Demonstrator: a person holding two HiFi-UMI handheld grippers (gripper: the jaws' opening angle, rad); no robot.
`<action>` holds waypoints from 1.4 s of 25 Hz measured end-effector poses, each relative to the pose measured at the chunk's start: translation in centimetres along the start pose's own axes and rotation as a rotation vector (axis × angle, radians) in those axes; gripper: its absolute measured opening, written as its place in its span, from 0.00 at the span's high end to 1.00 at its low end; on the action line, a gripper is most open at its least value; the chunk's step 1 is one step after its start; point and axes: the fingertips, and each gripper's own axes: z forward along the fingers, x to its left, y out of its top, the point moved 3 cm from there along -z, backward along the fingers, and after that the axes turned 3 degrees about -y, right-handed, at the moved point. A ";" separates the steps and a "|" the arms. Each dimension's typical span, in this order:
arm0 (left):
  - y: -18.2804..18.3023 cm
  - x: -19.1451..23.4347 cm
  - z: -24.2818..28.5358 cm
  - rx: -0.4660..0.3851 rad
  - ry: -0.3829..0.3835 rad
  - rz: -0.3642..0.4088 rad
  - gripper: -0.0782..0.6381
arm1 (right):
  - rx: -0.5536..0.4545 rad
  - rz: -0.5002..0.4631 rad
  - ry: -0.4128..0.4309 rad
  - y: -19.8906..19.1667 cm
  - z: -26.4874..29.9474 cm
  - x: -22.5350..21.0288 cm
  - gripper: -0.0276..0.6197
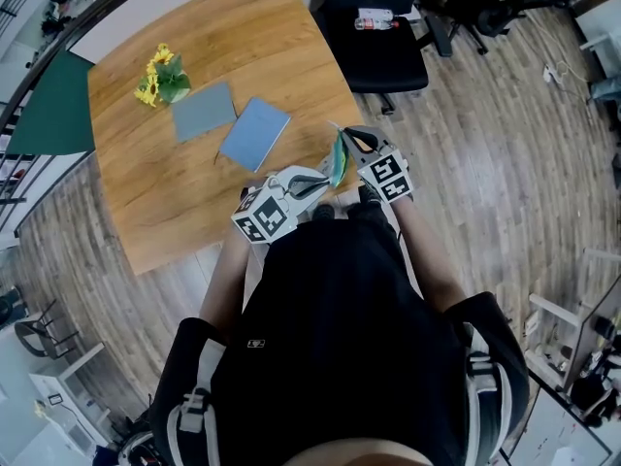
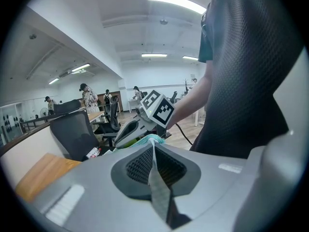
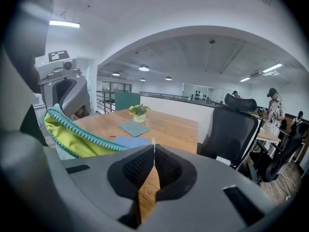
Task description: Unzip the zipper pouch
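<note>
A teal zipper pouch (image 1: 337,158) with a yellow lining hangs between my two grippers, just off the table's near edge. My left gripper (image 1: 323,179) is shut on a grey fabric strip (image 2: 158,187) at the pouch's end, with the teal cloth (image 2: 150,139) just beyond its jaws. The right gripper (image 1: 345,140) faces it. In the right gripper view, that gripper (image 3: 154,147) is shut, with a small pale tip, seemingly the zipper pull (image 3: 153,141), pinched between its pads. The pouch (image 3: 72,135) and its teal zipper edge lie to the left, and the yellow inside shows.
On the wooden table (image 1: 184,192) lie two blue-grey notebooks (image 1: 204,111) (image 1: 254,133) and a small pot of yellow flowers (image 1: 160,78). A black office chair (image 1: 383,37) stands beyond the table's right side. A green board (image 1: 53,105) leans at the far left.
</note>
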 end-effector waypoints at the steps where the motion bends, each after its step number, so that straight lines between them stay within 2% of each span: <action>1: 0.0 -0.1 0.0 -0.002 -0.002 -0.004 0.88 | 0.003 -0.003 -0.003 0.0 0.0 -0.1 0.95; 10: -0.1 0.1 -0.3 -0.005 0.036 -0.029 0.88 | 0.014 -0.019 -0.001 -0.3 -0.2 -0.5 0.94; 17: 0.3 0.9 -0.3 -0.029 0.090 -0.081 0.88 | 0.017 -0.018 -0.003 -0.8 0.3 -1.6 0.89; 23: -0.1 1.6 0.3 0.000 0.145 -0.137 0.88 | 0.028 -0.024 -0.022 -1.8 0.4 -4.1 0.91; 27: -0.1 2.4 0.9 0.008 0.189 -0.161 0.88 | 0.025 -0.029 0.014 -2.0 0.6 -4.9 0.95; 35: 0.6 4.4 2.1 0.023 0.287 -0.194 0.88 | 0.004 -0.067 0.091 -2.2 0.9 -6.4 0.95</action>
